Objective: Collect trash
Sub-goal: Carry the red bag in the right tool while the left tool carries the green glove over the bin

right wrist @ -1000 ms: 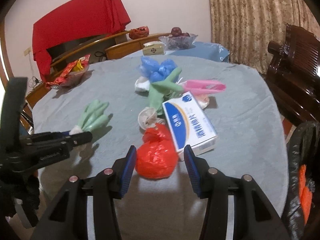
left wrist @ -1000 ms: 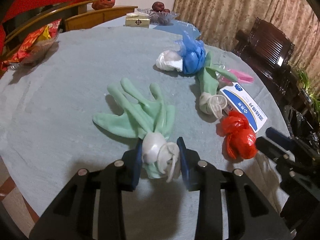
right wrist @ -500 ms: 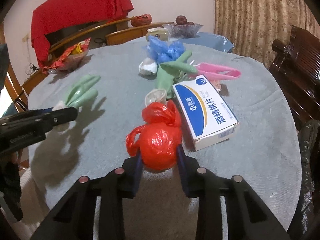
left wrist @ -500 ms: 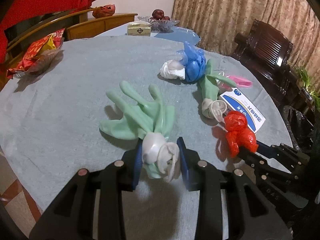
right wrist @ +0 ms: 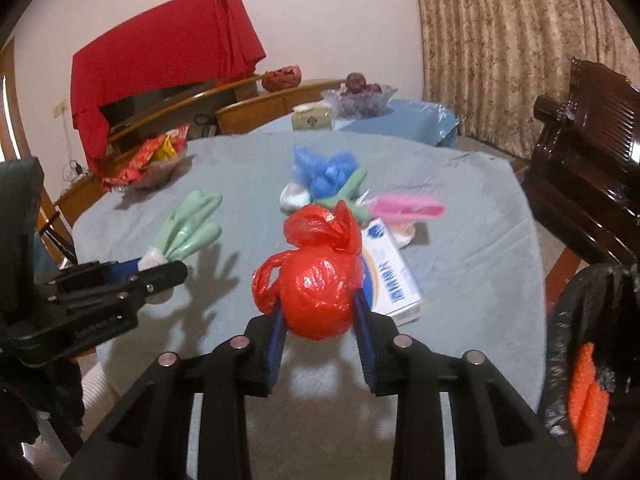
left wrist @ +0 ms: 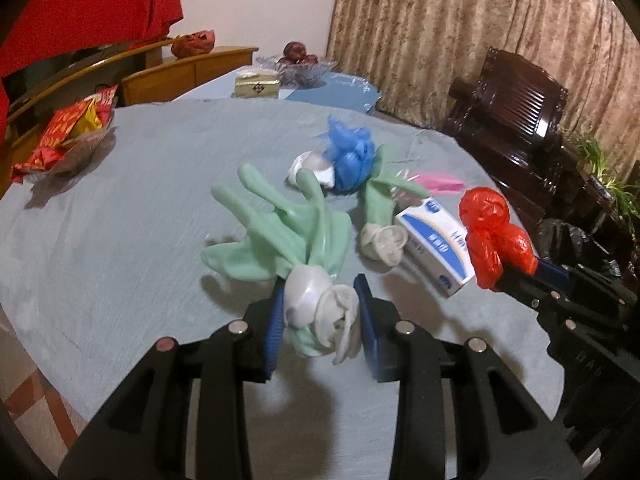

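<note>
Trash is partly in hand and partly on the table [left wrist: 120,208]. The left gripper [left wrist: 320,320] is clamped on the rolled white cuff of a green glove [left wrist: 288,232], whose fingers splay forward above the cloth; its shadow below suggests it is lifted clear. The right gripper [right wrist: 318,312] is clamped on a knotted red bag [right wrist: 318,276], held above the table with its shadow on the cloth beneath.

Left on the table are a second green glove [left wrist: 378,208], a blue bag [left wrist: 352,156] with a white wad [left wrist: 310,166] touching it, something pink [right wrist: 404,204] just beyond the glove, and a blue-and-white box [right wrist: 394,280]; whether the box counts as trash cannot be told. At the right edge of the right wrist view hangs a black bag [right wrist: 576,312] with something orange [right wrist: 586,404] showing in it, likely the bin liner.

As a judgement, the task is early to midway: two pieces are picked up but not yet dropped, and some four pieces wait. The snack bowl [left wrist: 68,136] and the fruit bowl [right wrist: 360,96] look like things to leave alone.
</note>
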`<state>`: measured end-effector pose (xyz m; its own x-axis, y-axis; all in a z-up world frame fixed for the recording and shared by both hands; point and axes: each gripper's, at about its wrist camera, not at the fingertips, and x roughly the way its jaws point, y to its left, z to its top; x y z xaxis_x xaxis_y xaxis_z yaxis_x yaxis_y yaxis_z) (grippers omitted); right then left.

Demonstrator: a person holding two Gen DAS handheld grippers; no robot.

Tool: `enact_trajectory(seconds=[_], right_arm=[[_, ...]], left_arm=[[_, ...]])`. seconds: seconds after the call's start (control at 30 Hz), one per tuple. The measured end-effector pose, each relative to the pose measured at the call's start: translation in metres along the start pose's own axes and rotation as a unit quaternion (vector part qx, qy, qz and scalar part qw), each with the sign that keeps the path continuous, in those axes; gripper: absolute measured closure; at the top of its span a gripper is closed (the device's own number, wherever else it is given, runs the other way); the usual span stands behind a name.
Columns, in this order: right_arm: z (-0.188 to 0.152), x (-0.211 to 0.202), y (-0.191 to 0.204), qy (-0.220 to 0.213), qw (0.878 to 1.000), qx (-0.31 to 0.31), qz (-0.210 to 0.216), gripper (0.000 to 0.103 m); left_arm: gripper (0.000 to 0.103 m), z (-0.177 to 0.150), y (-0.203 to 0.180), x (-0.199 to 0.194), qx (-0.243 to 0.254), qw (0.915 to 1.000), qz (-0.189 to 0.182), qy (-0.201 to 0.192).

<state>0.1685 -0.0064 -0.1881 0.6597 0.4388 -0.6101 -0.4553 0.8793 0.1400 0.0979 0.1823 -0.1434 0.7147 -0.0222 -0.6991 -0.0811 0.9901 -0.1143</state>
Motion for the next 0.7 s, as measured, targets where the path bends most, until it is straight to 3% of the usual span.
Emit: enact_trajectory(seconds=[0.37, 0.7], right_arm=[[0.013, -0.055, -0.039, -0.038, 0.999, 0.023, -0.023, 0.071], [0.005, -0.112, -0.085, -0.064, 0.994, 0.043, -0.078, 0.071]], left_arm=[[0.071, 0.015, -0.052, -0.021, 0.029, 0.9984, -0.042, -0.024], [0.071, 0.022, -0.122, -0.029, 0.069, 0.9924, -0.097, -0.030]])
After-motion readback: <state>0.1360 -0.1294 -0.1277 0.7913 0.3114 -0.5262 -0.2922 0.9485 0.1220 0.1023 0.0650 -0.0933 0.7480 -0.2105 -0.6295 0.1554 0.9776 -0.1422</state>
